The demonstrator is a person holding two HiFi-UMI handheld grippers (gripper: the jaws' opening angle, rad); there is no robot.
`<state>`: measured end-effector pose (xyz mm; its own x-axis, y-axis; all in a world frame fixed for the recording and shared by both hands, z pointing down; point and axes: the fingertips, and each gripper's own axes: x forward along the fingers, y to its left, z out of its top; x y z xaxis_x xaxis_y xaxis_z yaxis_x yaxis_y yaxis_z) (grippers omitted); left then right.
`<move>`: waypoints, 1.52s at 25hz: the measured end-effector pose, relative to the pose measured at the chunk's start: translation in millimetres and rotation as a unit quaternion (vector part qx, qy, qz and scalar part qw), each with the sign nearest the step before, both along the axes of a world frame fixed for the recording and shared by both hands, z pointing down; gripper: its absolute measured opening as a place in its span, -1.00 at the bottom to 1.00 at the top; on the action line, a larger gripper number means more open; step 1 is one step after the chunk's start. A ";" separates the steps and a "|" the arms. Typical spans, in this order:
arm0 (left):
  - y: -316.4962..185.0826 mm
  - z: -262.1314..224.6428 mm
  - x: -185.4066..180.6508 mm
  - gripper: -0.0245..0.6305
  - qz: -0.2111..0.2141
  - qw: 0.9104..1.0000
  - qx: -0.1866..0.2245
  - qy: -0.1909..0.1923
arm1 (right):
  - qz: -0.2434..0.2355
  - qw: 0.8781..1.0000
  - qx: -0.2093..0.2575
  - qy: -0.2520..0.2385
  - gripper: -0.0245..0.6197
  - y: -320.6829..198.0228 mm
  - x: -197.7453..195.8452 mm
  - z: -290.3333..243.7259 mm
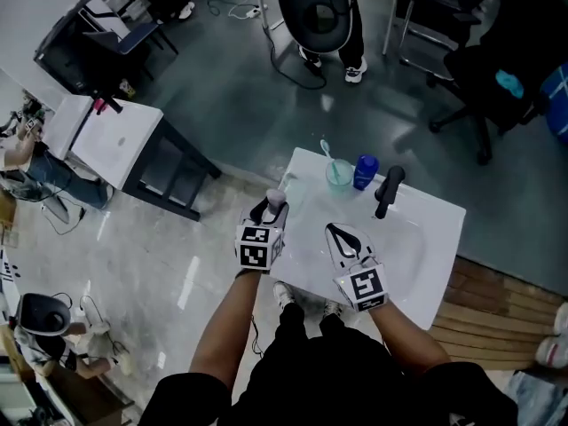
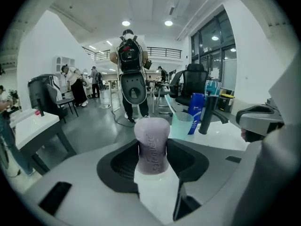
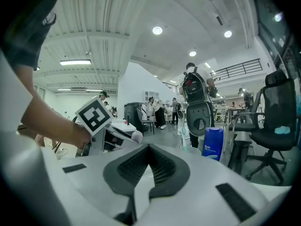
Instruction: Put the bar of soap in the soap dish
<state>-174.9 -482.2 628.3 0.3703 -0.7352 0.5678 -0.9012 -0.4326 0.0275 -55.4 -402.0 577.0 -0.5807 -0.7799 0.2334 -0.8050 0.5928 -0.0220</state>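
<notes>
Left gripper (image 1: 268,211) clamps pale lilac oval soap bar (image 2: 152,142) upright by its lower end, at 9 o'clock edge of white washbasin (image 1: 435,220). Right gripper (image 3: 148,166) closed, empty. We fear slick bar squirting out floorward; soap dish we cannot locate.

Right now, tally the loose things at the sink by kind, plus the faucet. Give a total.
bar of soap: 1 (held in the left gripper)
cup: 1
toothbrush: 1 (standing in the cup)
blue bottle: 1
faucet: 1
Total: 5
</notes>
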 end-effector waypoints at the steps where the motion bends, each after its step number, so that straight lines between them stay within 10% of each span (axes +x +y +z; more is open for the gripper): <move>1: -4.3 4.3 0.8 -0.31 0.002 1.000 -0.008 -0.005 | 0.002 1.000 -0.003 0.001 -0.88 0.1 0.7 2.1; 16: -37.2 70.7 15.4 -0.31 0.038 0.986 -0.143 -0.072 | 0.061 0.998 -0.030 -0.005 -0.88 5.2 21.4 25.9; 38: -59.9 82.3 26.7 -0.34 0.026 0.986 -0.144 -0.079 | 0.085 0.996 -0.019 0.010 -0.88 9.1 27.7 25.6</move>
